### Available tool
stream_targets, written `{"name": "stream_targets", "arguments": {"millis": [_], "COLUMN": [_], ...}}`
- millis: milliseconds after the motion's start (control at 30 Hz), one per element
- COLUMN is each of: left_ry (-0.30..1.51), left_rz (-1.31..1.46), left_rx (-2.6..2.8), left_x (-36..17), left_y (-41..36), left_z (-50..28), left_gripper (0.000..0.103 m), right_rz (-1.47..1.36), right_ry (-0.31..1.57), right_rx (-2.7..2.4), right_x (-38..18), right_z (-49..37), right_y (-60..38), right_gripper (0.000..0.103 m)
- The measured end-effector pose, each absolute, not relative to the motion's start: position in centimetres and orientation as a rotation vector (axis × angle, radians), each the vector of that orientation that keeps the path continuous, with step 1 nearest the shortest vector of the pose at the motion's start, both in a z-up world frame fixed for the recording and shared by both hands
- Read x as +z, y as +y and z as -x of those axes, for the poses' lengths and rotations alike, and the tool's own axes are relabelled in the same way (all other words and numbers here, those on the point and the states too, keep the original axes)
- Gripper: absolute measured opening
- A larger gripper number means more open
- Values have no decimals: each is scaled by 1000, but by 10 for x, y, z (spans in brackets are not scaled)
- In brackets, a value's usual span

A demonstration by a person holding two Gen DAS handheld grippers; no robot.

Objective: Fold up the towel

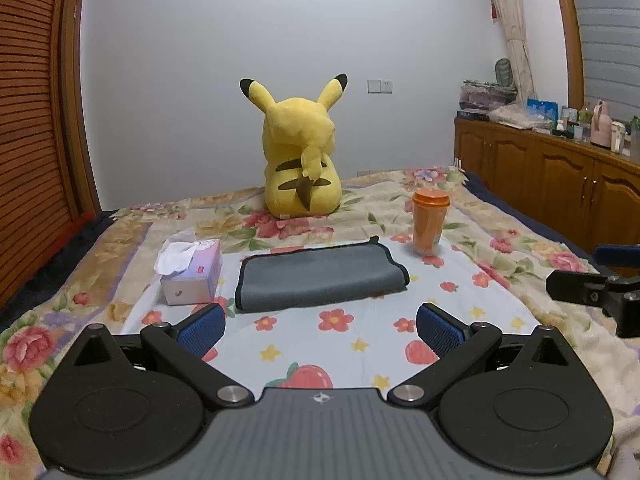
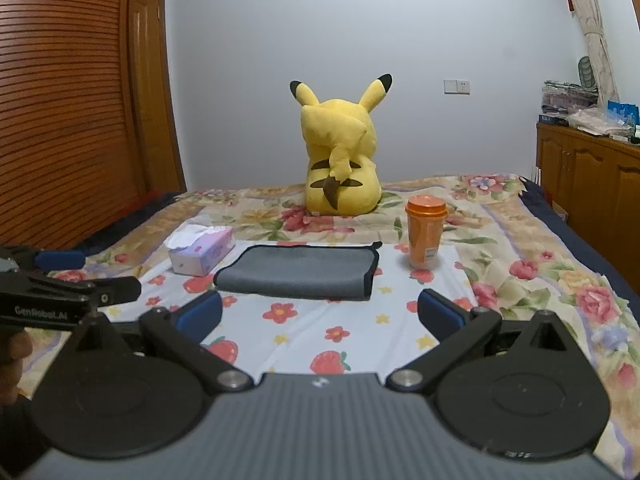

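**Both grippers wide and clear of the towel — line up the next fold**

The grey towel [image 1: 320,276] lies flat on the bed [image 1: 520,240], on the light strawberry-print sheet [image 1: 340,344]. It already looks doubled over, with its black-trimmed edges stacked along the right end. Taking the towel as the landmark: the tissue box [image 1: 192,276] sits just beside its left end, the orange cup [image 1: 430,224] stands near its far right corner, and the yellow plush [image 1: 302,160] sits well behind it.

The left hand-held gripper [image 1: 320,328] hovers on the near side of the towel with its blue pads [image 1: 202,328] spread wide and nothing between them. The right hand-held gripper [image 2: 320,314] is likewise spread and empty, also short of the towel's near edge.

Judging from this, the step in hand is either one more fold or a finish; if another fold is wanted, it would go best this way:
- Take the two corners of one short end, one gripper on each, pinching all layers together so the stack does not slide apart.
- Lift only slightly and carry the end across to the opposite one — a high lift would let the cloth sag and skew.
- Keep the right side's travel clear of the cup, which could tip on the soft bed.
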State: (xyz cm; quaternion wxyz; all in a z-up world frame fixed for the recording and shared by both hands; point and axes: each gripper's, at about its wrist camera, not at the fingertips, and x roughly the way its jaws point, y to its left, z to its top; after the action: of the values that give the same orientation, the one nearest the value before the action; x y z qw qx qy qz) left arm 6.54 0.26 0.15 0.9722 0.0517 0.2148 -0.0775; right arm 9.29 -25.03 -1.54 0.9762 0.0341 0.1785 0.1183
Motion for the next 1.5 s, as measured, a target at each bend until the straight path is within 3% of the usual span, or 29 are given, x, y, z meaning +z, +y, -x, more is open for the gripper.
{"name": "stream_targets", "arguments": {"millis": [733,1500], "left_ry": [396,335], "left_rz": [-82,-86], "left_rx": [-92,-64], "left_x": [-16,-8], "left_y": [-5,-5], "left_z": [-47,-33], "left_gripper": [103,103], "right_rz": [-108,-128], "right_ry": [335,292], "right_rx": [197,151], "right_x": [-51,-53], "right_z": [-80,-75], "right_y": [-280,-290], "right_gripper": [103,103]}}
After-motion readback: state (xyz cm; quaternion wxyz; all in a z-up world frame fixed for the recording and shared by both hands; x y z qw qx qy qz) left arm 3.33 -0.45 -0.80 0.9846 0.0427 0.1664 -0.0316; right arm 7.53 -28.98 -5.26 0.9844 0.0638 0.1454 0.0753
